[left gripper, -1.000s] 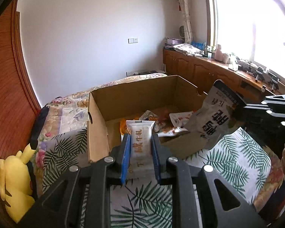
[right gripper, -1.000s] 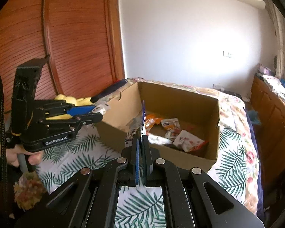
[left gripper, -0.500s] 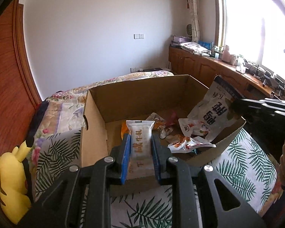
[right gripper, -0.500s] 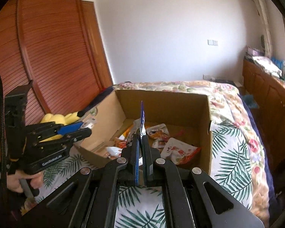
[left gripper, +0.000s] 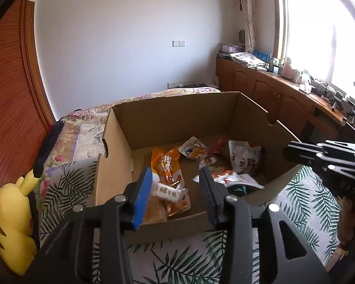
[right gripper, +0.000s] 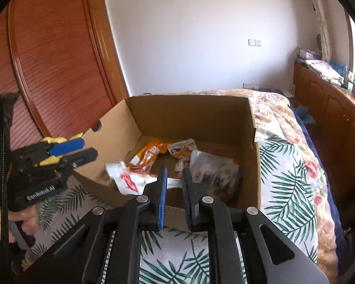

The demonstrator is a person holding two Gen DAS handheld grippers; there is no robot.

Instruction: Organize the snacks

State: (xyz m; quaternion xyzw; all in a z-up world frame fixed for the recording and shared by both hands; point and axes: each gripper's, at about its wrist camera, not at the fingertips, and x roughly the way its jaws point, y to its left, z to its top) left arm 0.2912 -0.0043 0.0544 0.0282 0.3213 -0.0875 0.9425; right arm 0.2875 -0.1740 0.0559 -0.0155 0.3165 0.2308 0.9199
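An open cardboard box (left gripper: 177, 120) (right gripper: 253, 146) sits on the bed and holds several snack packets. My left gripper (left gripper: 175, 170) hangs over the box's near edge, its jaws opening. A small white packet (left gripper: 168, 192) lies tilted and blurred between them, loose from the right pad. My right gripper (right gripper: 175, 170) is over the near edge too, jaws opening with nothing between them. A large white bag (right gripper: 213, 170) (left gripper: 243, 156) lies in the box beyond it. An orange packet (left gripper: 165, 163) rests on the box floor. Each gripper shows in the other's view: right (left gripper: 319, 156), left (right gripper: 66, 151).
The palm-leaf bed cover (right gripper: 288, 189) surrounds the box. A yellow plush toy (left gripper: 11, 224) stands at the bed's left edge by the wooden wardrobe doors (right gripper: 54, 71). A wooden cabinet (left gripper: 272, 94) with clutter runs under the window. A person's hand (right gripper: 23, 220) holds the left gripper.
Both grippers have let go: the small white packet has dropped out of the left jaws, and the large white bag has left the right jaws and now lies in the box. Both grippers came closer over the box.
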